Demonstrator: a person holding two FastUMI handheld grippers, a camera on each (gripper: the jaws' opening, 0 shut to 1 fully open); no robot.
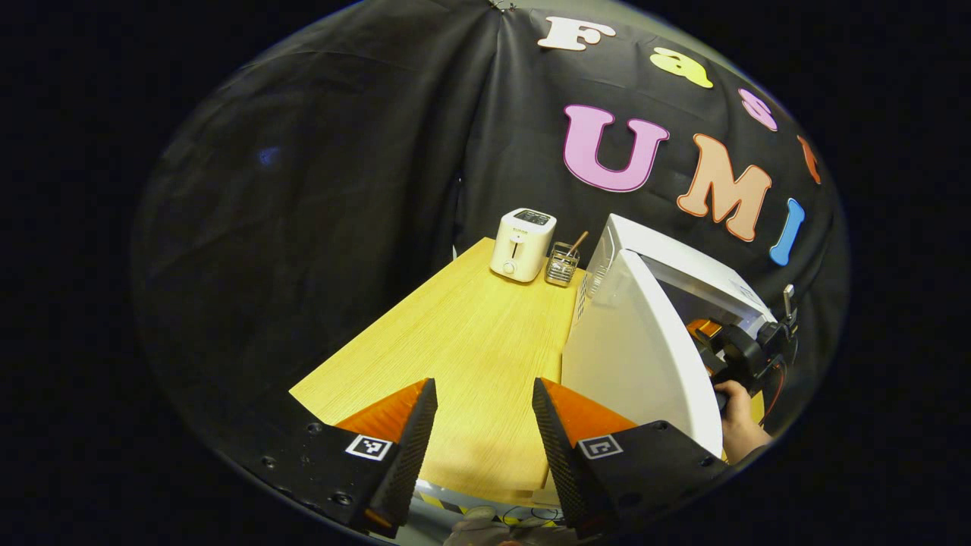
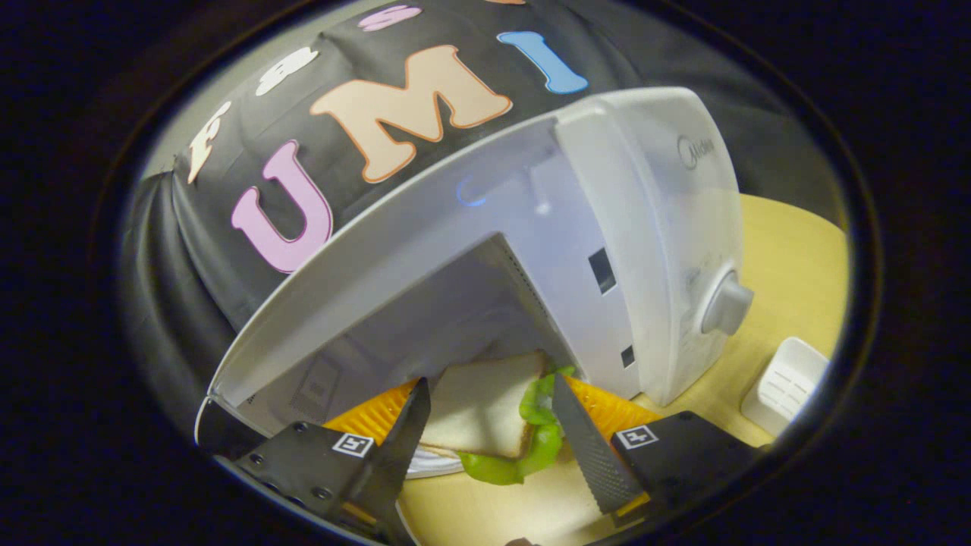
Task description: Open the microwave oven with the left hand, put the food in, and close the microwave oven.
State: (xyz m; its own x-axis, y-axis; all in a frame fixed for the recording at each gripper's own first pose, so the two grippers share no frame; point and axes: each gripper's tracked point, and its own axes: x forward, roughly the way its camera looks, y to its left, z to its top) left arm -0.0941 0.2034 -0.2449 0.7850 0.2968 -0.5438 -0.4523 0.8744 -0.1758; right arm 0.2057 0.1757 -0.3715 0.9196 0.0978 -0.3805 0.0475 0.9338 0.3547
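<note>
- Both views bend strongly at the edges: straight lines bow, as on the wooden table point(image 1: 470, 334) and the microwave oven point(image 2: 645, 227).
- Light falls from above; the table top is bright and evenly lit, with a paler sheen down its middle.
- The black cloth wall point(image 1: 318, 189) swallows light and stays dim, with one faint bluish spot on it.
- The right gripper view is softer: the microwave's white shell looks hazy and washed out, with a small bluish glare ring on its top.
- The microwave's cavity lies in shadow.
- The toaster point(image 1: 522, 244) is sharp, with a short shadow beside it.
</note>
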